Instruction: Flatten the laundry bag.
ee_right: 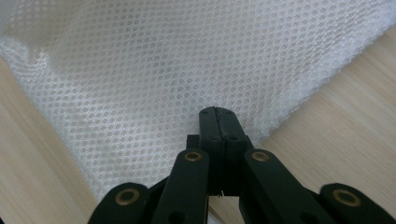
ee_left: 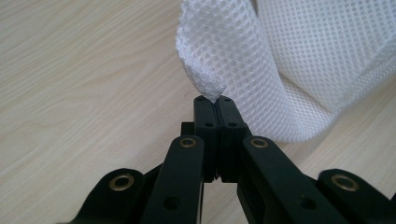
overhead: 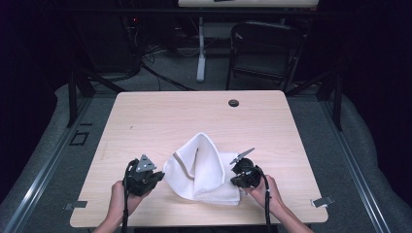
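A white mesh cloth [overhead: 201, 170] lies bunched on the near middle of the wooden table [overhead: 160, 116], with one part standing up in a peak. My left gripper [overhead: 159, 175] is at the cloth's left edge. In the left gripper view that gripper [ee_left: 214, 100] is shut on a corner of the cloth [ee_left: 219, 56], which curls up and away from the tips. My right gripper [overhead: 234, 180] is at the cloth's right side. In the right gripper view its jaws [ee_right: 215, 111] are shut at the cloth's edge, and the mesh [ee_right: 154, 70] spreads out ahead of them.
A black grommet [overhead: 233, 103] sits near the table's far edge. Beyond the table stand a dark folding chair [overhead: 265, 48] and a white desk leg [overhead: 200, 48]. Metal clips [overhead: 322, 201] sit at the table's front corners. Bare wood surrounds the cloth.
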`<state>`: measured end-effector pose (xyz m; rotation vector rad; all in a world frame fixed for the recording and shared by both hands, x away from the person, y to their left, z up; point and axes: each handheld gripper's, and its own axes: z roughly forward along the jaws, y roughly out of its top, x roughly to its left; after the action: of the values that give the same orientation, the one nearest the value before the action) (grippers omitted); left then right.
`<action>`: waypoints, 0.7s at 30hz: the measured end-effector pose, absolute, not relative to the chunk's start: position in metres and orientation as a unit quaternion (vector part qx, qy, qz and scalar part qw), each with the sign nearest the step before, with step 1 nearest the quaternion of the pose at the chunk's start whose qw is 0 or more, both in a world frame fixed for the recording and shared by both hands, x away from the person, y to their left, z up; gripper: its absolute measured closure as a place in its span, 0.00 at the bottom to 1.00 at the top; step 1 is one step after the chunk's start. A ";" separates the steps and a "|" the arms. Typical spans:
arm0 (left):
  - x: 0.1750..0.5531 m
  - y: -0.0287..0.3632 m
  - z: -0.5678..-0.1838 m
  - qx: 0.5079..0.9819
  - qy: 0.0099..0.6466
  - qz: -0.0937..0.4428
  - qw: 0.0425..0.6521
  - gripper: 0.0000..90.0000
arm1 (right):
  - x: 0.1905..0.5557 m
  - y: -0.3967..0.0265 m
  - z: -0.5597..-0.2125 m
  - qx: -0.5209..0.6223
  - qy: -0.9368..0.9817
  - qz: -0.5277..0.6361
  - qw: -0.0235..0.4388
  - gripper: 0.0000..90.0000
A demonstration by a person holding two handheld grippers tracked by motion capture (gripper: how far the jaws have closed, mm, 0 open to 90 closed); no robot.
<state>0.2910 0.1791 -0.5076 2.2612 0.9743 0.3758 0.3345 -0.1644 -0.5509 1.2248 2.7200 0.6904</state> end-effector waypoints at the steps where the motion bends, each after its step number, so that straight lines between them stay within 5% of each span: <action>1: 0.291 0.178 -0.508 0.861 0.368 0.148 0.318 1.00 | 0.335 -0.166 -0.551 0.400 0.888 0.223 0.039 1.00; 14: 0.286 0.172 -0.515 0.877 0.357 0.132 0.294 1.00 | 0.343 -0.182 -0.552 0.423 0.876 0.225 0.054 1.00; 21: 0.287 0.170 -0.527 0.891 0.362 0.071 0.263 1.00 | 0.348 -0.186 -0.553 0.437 0.866 0.234 0.059 1.00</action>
<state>0.2868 0.1704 -0.5265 2.4105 0.9785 0.1928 0.3475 -0.1862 -0.5531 1.3247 2.6240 0.7088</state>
